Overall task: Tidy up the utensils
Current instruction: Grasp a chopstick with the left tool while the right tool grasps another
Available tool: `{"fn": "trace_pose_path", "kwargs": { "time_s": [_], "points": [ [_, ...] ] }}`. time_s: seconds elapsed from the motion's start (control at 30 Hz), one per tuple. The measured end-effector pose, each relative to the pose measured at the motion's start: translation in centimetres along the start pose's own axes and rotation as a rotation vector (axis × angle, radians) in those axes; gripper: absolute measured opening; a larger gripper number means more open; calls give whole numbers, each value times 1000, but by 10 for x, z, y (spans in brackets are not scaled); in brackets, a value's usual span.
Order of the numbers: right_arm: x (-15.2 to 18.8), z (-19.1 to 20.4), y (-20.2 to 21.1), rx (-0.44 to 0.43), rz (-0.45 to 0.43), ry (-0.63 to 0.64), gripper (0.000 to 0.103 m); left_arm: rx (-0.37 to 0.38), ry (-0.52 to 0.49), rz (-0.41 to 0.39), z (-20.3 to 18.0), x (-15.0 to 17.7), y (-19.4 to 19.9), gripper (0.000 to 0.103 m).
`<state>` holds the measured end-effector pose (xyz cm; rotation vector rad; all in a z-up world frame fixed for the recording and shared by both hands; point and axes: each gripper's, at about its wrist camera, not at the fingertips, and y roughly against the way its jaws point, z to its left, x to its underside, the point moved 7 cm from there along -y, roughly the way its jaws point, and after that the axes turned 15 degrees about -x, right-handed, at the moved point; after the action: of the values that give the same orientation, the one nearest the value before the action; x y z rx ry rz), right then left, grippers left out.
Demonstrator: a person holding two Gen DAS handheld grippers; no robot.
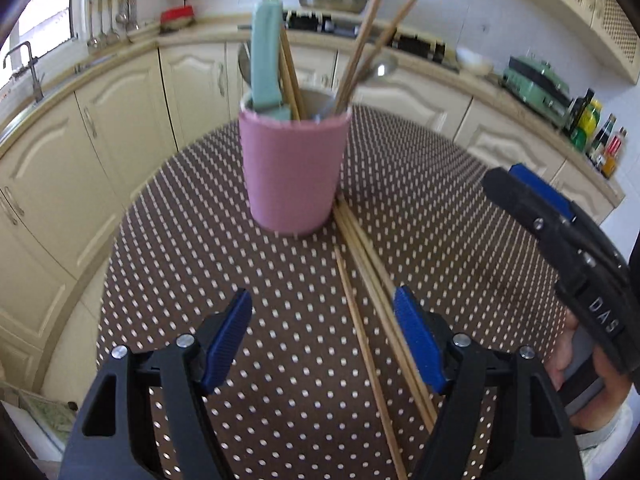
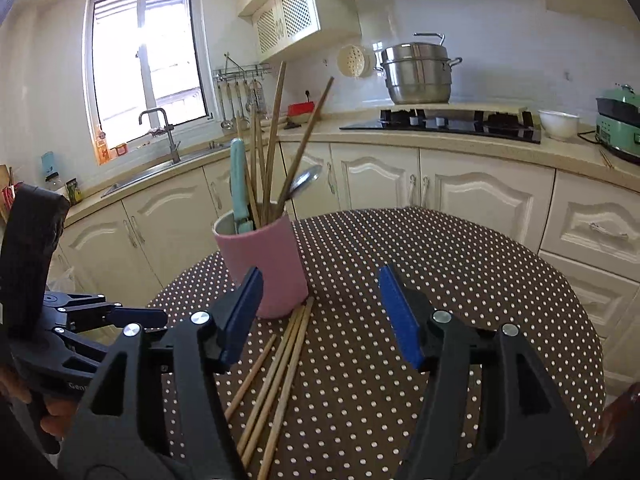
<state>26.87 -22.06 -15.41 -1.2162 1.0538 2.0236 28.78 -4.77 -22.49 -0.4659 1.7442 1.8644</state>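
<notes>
A pink cup [image 1: 295, 172] stands on the dotted table and holds a teal-handled utensil [image 1: 265, 56], several wooden chopsticks [image 1: 370, 28] and a metal spoon [image 1: 380, 69]. Several loose chopsticks [image 1: 372, 300] lie on the cloth from the cup's base toward me. My left gripper [image 1: 322, 340] is open and empty above the cloth, its right finger beside the loose chopsticks. My right gripper [image 2: 320, 316] is open and empty, low over the table in front of the cup [image 2: 264, 264]; the loose chopsticks [image 2: 276, 384] lie between its fingers. The right gripper shows in the left wrist view [image 1: 560, 236].
The round table [image 1: 460, 208] has a brown cloth with white dots and ends close behind the cup. Cream cabinets, a sink [image 2: 160, 168], a stove [image 2: 440, 124] with a steel pot [image 2: 418, 74] and a green appliance [image 2: 618, 128] line the counter beyond.
</notes>
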Motion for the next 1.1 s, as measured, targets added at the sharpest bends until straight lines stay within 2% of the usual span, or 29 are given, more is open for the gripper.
{"fn": "trace_pose_path", "kwargs": {
  "time_s": [0.13,0.3,0.47,0.53,0.67,0.77,0.83,0.97,1.1],
  "points": [
    [21,-10,-3,4,58,-40,61,4,-31,69,-9,14,-16,72],
    [43,-13,-8,3,115,-67,61,-23,-83,96,-19,25,-28,72],
    [44,-12,-8,-8,122,-75,62,-36,-122,135,-29,34,-41,57],
    [45,-12,-9,-10,128,-79,62,-61,-139,129,-31,34,-44,51],
    [45,-13,-11,-14,141,-88,62,-72,-160,128,-37,32,-48,46],
    [46,-15,-16,-2,168,-91,62,-74,-143,128,-44,27,-53,29],
    [48,-15,-22,3,205,-90,62,-67,-124,134,-41,25,-53,9],
    [56,-15,-35,9,294,-83,62,-32,-68,140,-23,22,-46,6],
    [62,-11,-49,14,383,-59,62,-33,-33,129,-10,30,-40,6]
  ]
}}
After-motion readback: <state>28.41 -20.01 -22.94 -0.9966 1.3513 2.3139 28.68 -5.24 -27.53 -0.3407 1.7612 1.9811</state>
